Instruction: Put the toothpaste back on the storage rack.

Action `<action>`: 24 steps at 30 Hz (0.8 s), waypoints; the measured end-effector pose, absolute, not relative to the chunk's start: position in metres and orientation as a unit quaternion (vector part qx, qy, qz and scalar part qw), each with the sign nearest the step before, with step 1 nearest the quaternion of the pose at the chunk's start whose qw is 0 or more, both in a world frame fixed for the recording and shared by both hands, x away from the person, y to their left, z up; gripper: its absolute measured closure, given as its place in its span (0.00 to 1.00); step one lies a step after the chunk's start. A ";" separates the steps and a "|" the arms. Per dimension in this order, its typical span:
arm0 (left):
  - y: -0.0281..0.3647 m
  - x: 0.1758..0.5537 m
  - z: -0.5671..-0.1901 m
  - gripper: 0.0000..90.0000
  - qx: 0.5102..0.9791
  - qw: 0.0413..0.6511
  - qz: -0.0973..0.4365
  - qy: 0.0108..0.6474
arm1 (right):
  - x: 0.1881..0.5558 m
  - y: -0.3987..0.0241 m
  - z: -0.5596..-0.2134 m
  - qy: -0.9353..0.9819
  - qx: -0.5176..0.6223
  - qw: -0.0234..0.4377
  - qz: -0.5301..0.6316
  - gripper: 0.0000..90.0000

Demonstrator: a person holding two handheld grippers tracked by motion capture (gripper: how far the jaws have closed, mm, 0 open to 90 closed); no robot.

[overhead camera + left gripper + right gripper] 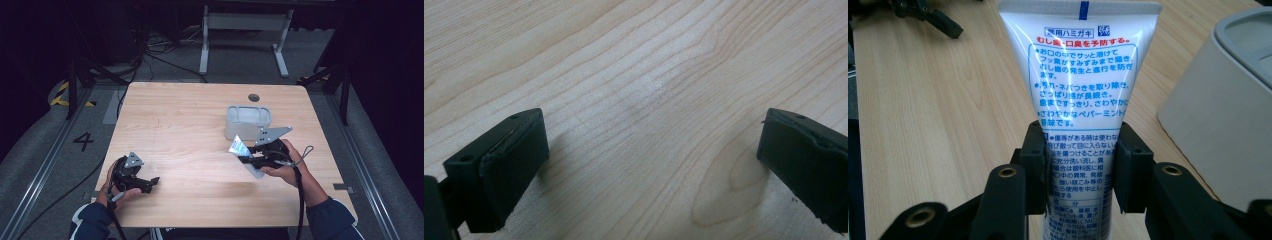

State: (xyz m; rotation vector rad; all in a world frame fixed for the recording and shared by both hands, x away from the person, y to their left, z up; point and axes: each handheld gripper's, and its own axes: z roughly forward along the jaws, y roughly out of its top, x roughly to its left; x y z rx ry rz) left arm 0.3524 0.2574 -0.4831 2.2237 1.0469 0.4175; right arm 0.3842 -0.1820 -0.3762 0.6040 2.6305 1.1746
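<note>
Now the right gripper (1080, 165) has its jaws clamped on a white toothpaste tube (1080, 90), lifted above the wooden table (190, 125) at the right, just near of the grey container (248, 121). Over at the near left, the left gripper (649, 165) rests on the wood, jaws spread wide with nothing between them.

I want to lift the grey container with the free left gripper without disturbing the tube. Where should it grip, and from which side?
Probably best by one long wall near the rim of the grey container, coming straight down from above. Its open top faces up, so one jaw could go inside and one outside. The left gripper is open already; the right gripper holds the tube beside the container.
</note>
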 end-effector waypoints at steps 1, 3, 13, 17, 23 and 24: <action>0.258 0.352 -0.483 0.01 0.846 0.317 0.158 0.398 | 0.384 -0.184 -0.375 0.887 0.206 0.101 0.401 0.72; 0.257 0.352 -0.483 0.01 0.846 0.318 0.158 0.398 | 0.385 -0.187 -0.373 0.884 0.208 0.106 0.405 0.72; 0.257 0.352 -0.483 0.01 0.846 0.318 0.158 0.398 | 0.387 -0.206 -0.357 0.866 0.221 0.125 0.430 0.73; 0.257 0.352 -0.483 0.01 0.846 0.318 0.158 0.398 | 0.389 -0.209 -0.352 0.863 0.224 0.136 0.431 0.73; 0.257 0.352 -0.483 0.01 0.846 0.318 0.159 0.398 | 0.393 -0.210 -0.344 0.856 0.226 0.148 0.440 0.73; 0.258 0.352 -0.483 0.01 0.846 0.318 0.158 0.397 | 0.394 -0.210 -0.343 0.855 0.227 0.149 0.442 0.73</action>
